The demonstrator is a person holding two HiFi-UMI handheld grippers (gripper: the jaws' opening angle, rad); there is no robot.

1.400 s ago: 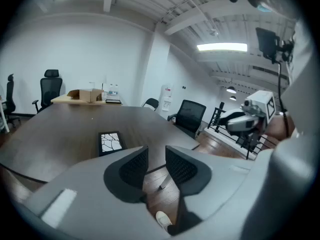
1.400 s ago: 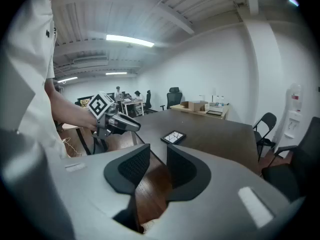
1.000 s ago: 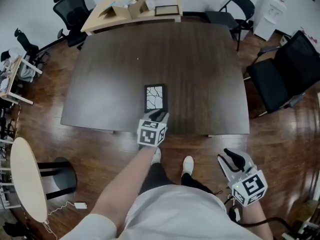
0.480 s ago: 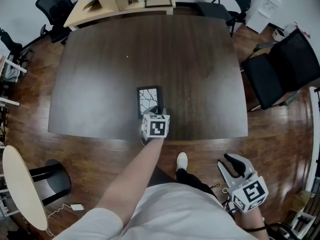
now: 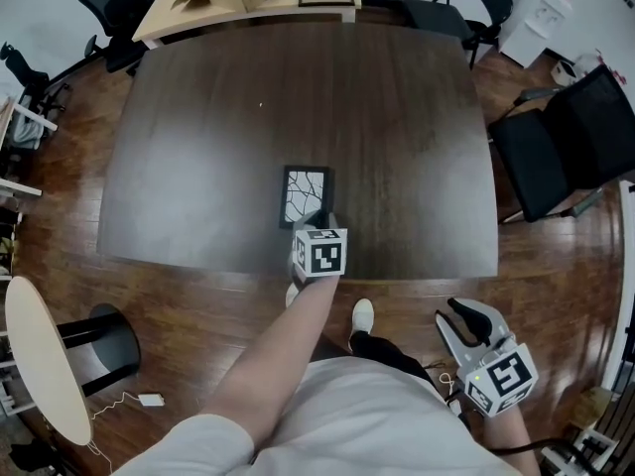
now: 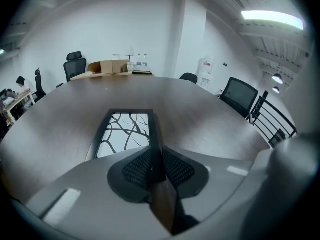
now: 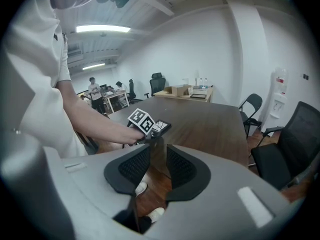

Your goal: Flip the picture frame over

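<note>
Left gripper (image 6: 152, 156) on black rectangular picture frame (image 6: 125, 134), by the near edge of the dark wooden tabletop (image 5: 397, 117).
Its jaws pinch the frame's near right corner; right gripper's (image 7: 159, 159) jaws stand apart, empty.

Your picture frame (image 5: 304, 194) lies picture-side up, seemingly flat, close to the desk's (image 5: 198, 117) near edge: dark border, white print with black branching lines.

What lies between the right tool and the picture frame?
In the head view: wood floor, then the table's near edge and bare tabletop. The right tool hangs open; the left tool is shut on the picture frame.
</note>
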